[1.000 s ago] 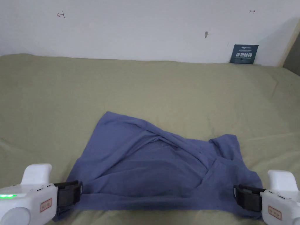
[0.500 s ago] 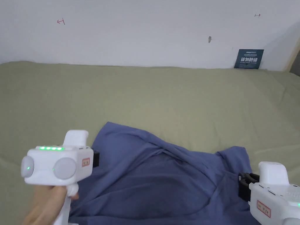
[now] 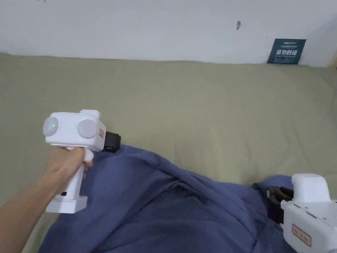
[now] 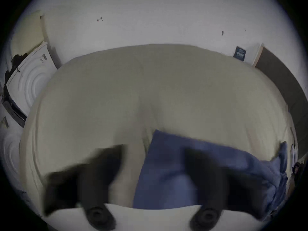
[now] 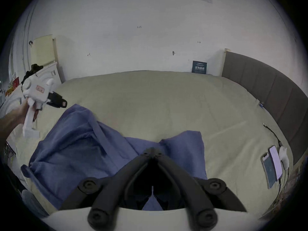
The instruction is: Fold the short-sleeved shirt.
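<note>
A: What's carrying everything?

B: Wide bed w/ olive-green sheet, lightly creased, far edge against a white wall.

A: What's lying on it?

B: Rumpled blue short-sleeved cotton shirt on the near part, partly flat, folds across the middle. Toward the right side, in right gripper view: two flat rectangular phones side by side, a white lump just beside them, thin dark cable running from there toward the grey padded headboard.

A: Anything else?

B: Small dark-blue card at the far edge, leaning on the wall.
</note>
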Demonstrator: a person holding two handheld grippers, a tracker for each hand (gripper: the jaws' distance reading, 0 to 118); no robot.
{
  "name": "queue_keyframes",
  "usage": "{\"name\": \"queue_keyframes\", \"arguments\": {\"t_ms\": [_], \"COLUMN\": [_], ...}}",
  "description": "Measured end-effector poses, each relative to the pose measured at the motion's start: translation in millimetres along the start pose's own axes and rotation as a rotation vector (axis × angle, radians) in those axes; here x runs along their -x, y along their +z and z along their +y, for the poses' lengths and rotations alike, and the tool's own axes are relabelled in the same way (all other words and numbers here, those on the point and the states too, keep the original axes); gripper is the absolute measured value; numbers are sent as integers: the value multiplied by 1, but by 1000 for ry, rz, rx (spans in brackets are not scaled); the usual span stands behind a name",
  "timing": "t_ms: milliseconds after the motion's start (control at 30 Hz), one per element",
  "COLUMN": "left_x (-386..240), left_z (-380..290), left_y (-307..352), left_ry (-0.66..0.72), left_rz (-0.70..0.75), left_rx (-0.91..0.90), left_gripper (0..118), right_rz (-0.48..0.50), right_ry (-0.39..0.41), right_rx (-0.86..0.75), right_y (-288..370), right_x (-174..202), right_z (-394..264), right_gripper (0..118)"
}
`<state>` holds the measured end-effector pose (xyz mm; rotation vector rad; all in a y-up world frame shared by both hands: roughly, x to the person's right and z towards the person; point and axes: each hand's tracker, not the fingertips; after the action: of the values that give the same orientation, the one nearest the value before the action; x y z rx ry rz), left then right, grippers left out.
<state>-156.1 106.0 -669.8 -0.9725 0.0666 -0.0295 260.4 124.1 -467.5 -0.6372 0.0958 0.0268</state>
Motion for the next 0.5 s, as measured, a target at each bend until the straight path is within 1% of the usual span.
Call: {"name": "queue_keyframes", "arguments": {"t_ms": [33, 133, 167, 267, 300, 333, 400, 433, 467, 500], "left_x": [2, -4, -2, 1, 0, -1, -7, -7, -10, -11], "left_z": [2, 6, 2, 4, 0, -2, -2, -4, -6, -7], "left_y": [-10, -19, -28, -18, -12, -5, 7, 1, 2, 1], "left_ry": [-18, -68, -67, -14, 7, 23, -22, -33, -26, -50], "left_rz": [-17, 24, 31, 20, -21, -61, -39, -78, -52, -48], "left_rx": [15, 88, 69, 54, 51, 33, 10, 11, 5, 15], "left_gripper": [118, 117, 117, 118, 112, 100, 55, 14, 1, 1], "right_rz": [3, -8, -13, -27, -32, -37, -52, -61, -71, -96], "right_ry": [-3, -3, -3, -6, -10, -15, -29, -32, -29, -23], "right_rx": [7, 28, 31, 45, 48, 56, 68, 71, 76, 87], "right_y": [-3, -10, -11, -10, -9, -8, -8, -9, -10, -12], "right_x": [-2, -7, -9, -17, -21, -25, -36, -42, -49, -56], "right_z": [-1, -7, -8, -10, -10, -9, -6, -3, 0, 4], "right_gripper": [0, 0, 0, 0, 0, 0, 0, 0, 0, 0]}}
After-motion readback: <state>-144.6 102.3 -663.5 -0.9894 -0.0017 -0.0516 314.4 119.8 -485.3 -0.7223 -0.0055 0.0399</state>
